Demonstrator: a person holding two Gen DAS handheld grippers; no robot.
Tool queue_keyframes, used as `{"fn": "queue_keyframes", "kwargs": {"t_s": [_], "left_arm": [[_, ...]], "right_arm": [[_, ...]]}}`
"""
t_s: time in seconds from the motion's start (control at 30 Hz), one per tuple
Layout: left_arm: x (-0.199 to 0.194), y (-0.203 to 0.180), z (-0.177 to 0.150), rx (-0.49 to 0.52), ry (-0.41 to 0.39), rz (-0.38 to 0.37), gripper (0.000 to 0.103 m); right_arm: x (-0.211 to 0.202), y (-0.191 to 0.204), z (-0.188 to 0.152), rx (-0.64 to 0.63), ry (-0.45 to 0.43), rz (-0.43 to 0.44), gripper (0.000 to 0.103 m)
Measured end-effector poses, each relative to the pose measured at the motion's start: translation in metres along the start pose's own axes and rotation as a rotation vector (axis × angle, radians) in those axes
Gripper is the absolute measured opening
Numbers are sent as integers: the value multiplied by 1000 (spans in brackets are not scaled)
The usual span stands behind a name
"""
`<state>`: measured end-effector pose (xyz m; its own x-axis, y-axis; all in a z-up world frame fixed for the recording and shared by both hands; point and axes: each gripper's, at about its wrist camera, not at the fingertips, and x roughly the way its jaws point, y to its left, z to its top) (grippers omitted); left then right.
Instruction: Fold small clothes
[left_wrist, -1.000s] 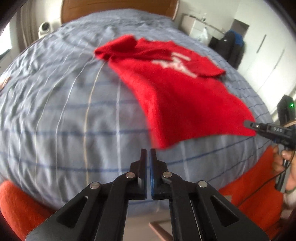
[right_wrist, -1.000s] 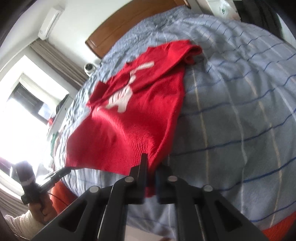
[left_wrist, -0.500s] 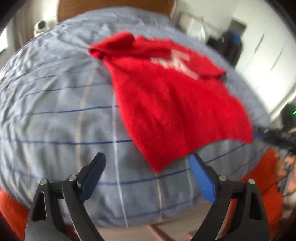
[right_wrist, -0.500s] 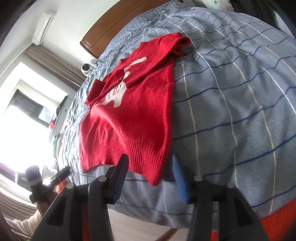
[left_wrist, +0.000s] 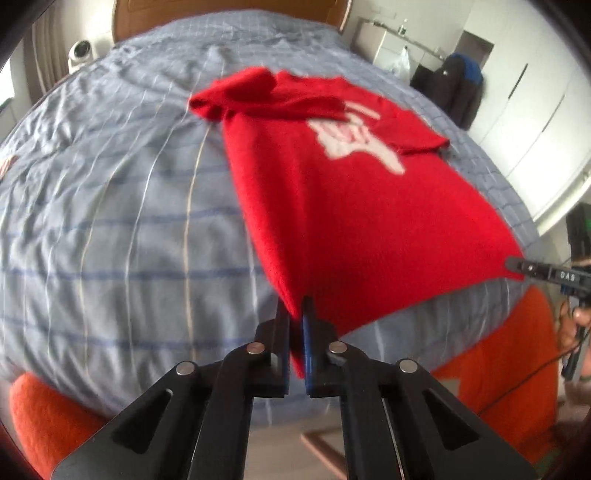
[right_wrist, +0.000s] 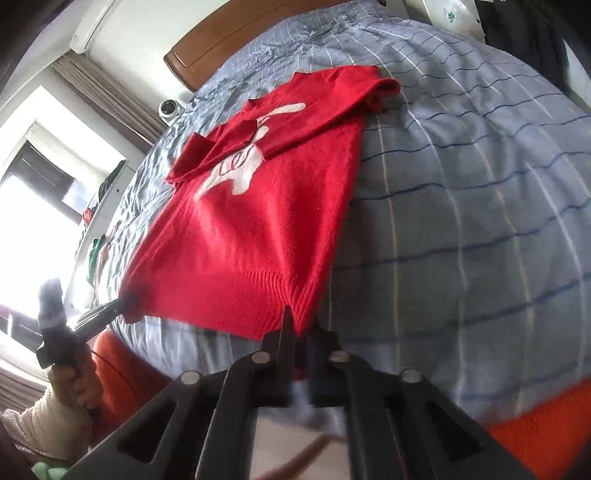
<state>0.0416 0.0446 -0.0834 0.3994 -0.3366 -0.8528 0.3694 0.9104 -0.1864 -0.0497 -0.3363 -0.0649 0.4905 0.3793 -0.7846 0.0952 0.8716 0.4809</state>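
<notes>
A: Where does the red sweater (left_wrist: 354, 206) lie?
B: Flat on the blue striped bedspread (left_wrist: 110, 221), long axis running from the hem toward the wooden headboard (right_wrist: 236, 33).
A: And the grippers?
B: Left gripper (left_wrist: 295, 325) and right gripper (right_wrist: 301, 328) each clamp one hem corner, equally near.

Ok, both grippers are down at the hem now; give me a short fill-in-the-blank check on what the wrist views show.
1. The left gripper is shut on the hem corner of the ____ sweater.
2. The sweater lies on a bed cover that is blue-grey with a ____ pattern.
3. The motif on the sweater's front is ____ in colour.
4. The right gripper holds the sweater at its ribbed ____.

Missing words: red; checked; white; hem
</notes>
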Motion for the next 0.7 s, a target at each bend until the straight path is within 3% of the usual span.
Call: {"fn": "queue_keyframes", "kwargs": {"t_s": [0.17,0.4,0.5,0.7], "left_arm": [[12,14,-13,-31,40,15,3],[10,11,-17,-10,30,23,3],[40,15,-21,-10,79,56,3],[52,15,-17,5,65,86,3]], "right_arm": [[26,-6,-20,35,98,-40,3],[16,3,-21,20,78,-67,3],[38,-10,-20,47,112,-106,3],[60,-24,-23,94,121,-106,3]]}}
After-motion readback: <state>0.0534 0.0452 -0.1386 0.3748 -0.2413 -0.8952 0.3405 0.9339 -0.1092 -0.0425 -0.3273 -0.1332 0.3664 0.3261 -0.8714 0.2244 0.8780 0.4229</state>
